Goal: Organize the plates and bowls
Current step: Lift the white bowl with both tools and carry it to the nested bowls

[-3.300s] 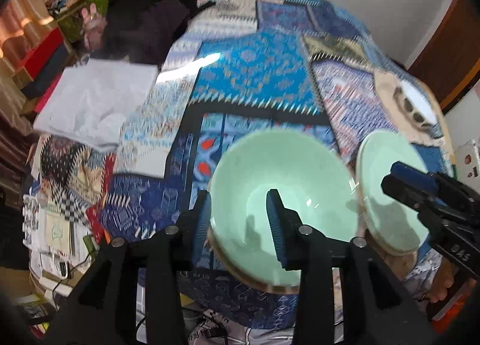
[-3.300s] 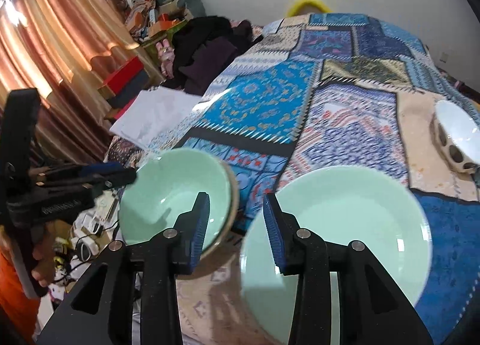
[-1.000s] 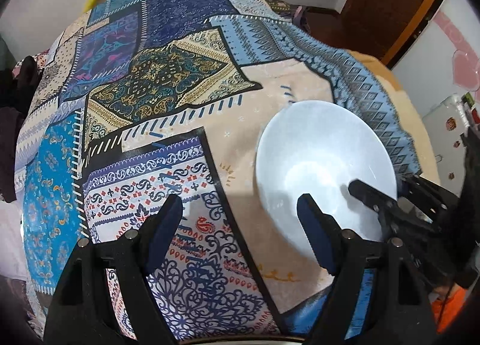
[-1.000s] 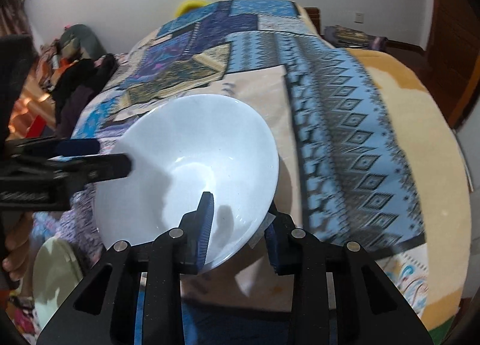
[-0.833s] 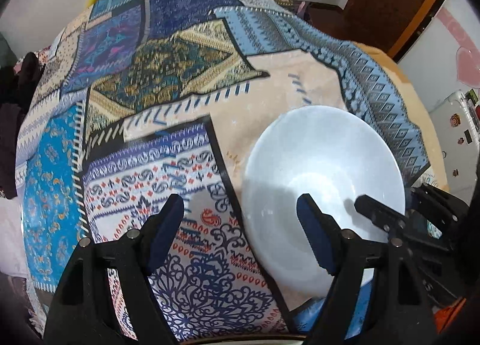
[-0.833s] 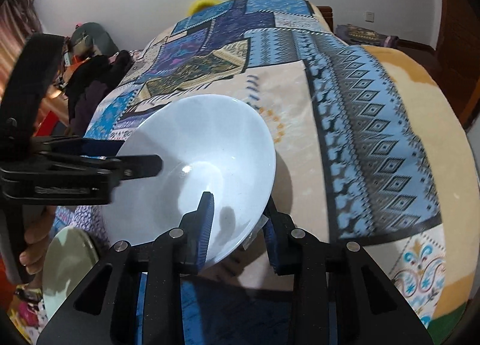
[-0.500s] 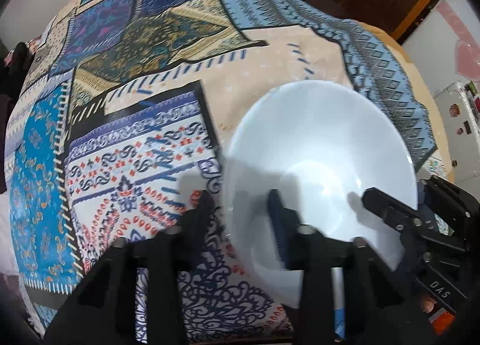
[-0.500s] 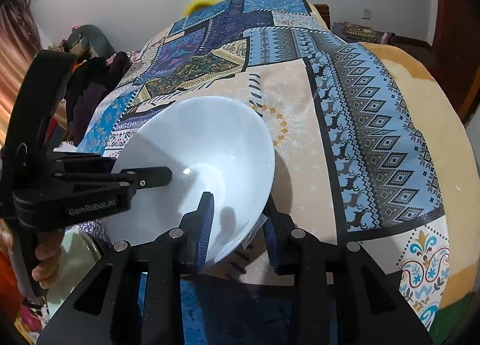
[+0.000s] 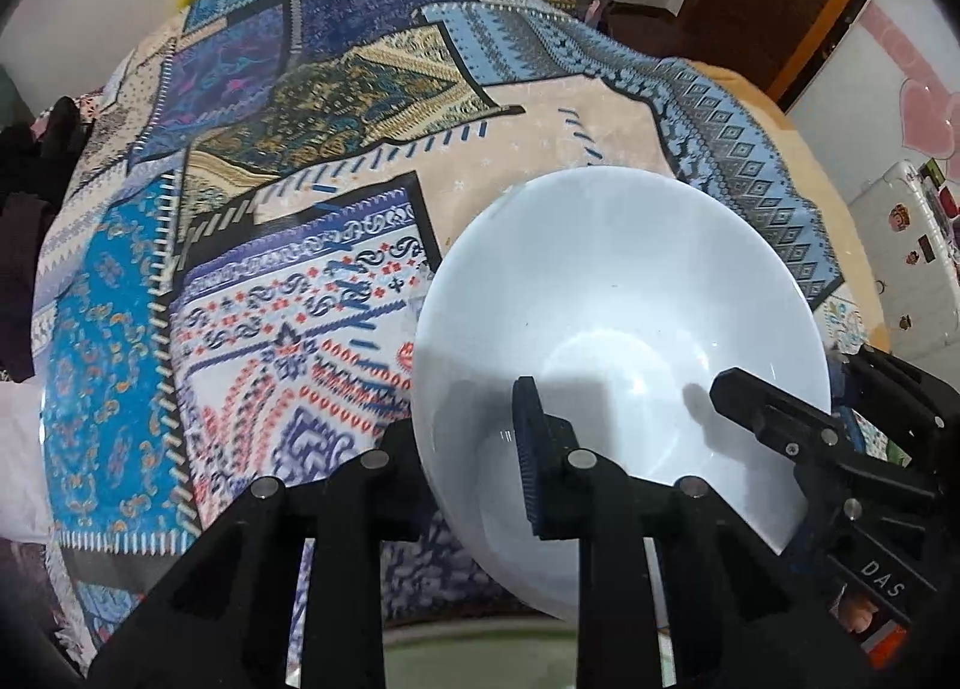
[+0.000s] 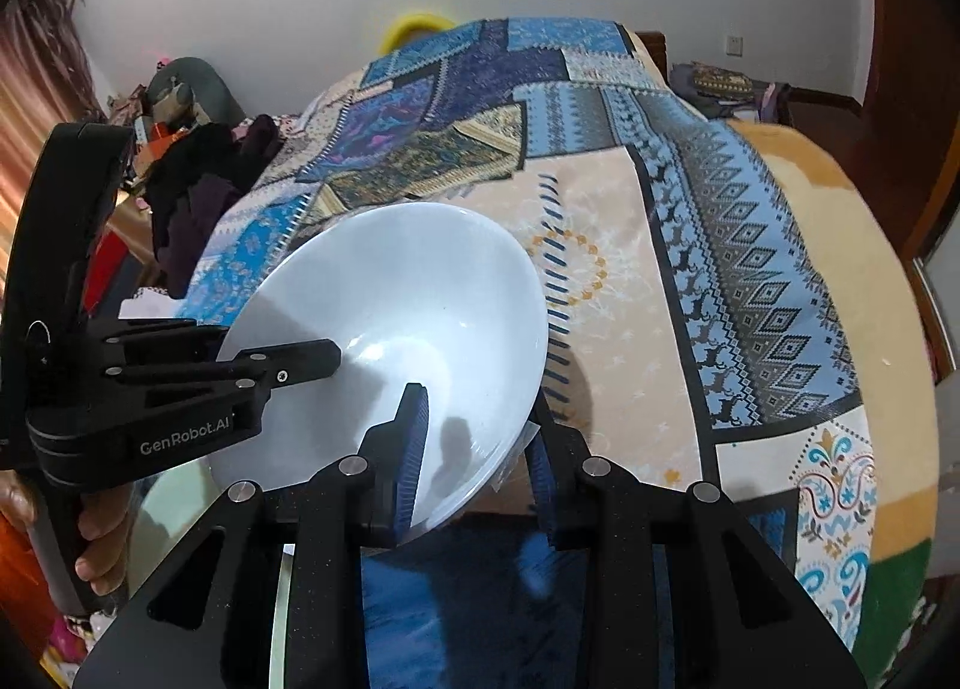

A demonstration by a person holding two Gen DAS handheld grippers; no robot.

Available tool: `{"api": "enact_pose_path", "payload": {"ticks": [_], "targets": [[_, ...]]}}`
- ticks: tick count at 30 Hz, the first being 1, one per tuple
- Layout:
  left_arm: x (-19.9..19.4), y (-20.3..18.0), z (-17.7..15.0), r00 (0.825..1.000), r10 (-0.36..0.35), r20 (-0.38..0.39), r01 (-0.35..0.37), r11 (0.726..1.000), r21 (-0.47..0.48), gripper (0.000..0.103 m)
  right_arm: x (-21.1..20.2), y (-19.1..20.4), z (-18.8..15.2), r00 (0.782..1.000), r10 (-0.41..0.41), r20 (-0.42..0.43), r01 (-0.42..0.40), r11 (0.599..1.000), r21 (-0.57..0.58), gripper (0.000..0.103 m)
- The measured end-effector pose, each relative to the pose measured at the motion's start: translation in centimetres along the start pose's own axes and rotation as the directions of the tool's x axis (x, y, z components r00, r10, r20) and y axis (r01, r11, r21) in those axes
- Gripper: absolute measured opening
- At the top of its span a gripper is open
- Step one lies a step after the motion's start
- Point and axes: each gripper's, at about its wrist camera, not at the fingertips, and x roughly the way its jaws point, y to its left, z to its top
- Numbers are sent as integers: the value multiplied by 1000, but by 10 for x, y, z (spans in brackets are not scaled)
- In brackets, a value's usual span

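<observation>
Black plastic left tongs (image 9: 474, 437) are now clamped narrow on the near-left rim of a white bowl (image 9: 624, 329), one finger inside and one hidden outside the wall; a second ago these same tongs stood wide and empty beside the bowl. The right tongs (image 10: 474, 449) pinch the opposite rim just as tightly, a blue-padded finger (image 10: 414, 437) inside the bowl and its partner outside. Both pairs together hold the bowl tilted, and it appears lifted just clear of the bed's patchwork bedspread (image 9: 300, 161) in blues, cream and gold. Below the bowl, at the lower left of the right view, the pale green rim of a plate (image 10: 162, 503) shows, near the person's hand (image 10: 96, 533) gripping the left handle. With a two-sided grip now made, the bowl seems ready to be carried toward the green dishes for stacking.
</observation>
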Motion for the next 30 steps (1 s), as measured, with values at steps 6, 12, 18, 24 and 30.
{"api": "enact_pose_path", "payload": {"ticks": [6, 12, 18, 24, 30], "targets": [[-37, 1, -9, 998, -16, 57, 17, 1000, -15, 23, -27, 21, -1, 999, 6, 41, -5, 1000, -20, 29], [-83, 1, -28, 991, -5, 131, 6, 1000, -9, 23, -50, 45, -7, 997, 19, 74, -15, 999, -48, 29], [-119, 12, -50, 984, -3, 177, 9, 999, -32, 23, -63, 73, -15, 995, 35, 89, -28, 997, -78, 29], [-144, 29, -77, 979, -3, 204, 17, 998, -68, 23, -66, 100, -25, 994, 66, 92, -57, 993, -100, 29], [-164, 51, -108, 976, 3, 219, 20, 994, -106, 23, -60, 133, -34, 992, 107, 73, -96, 986, -137, 29]]}}
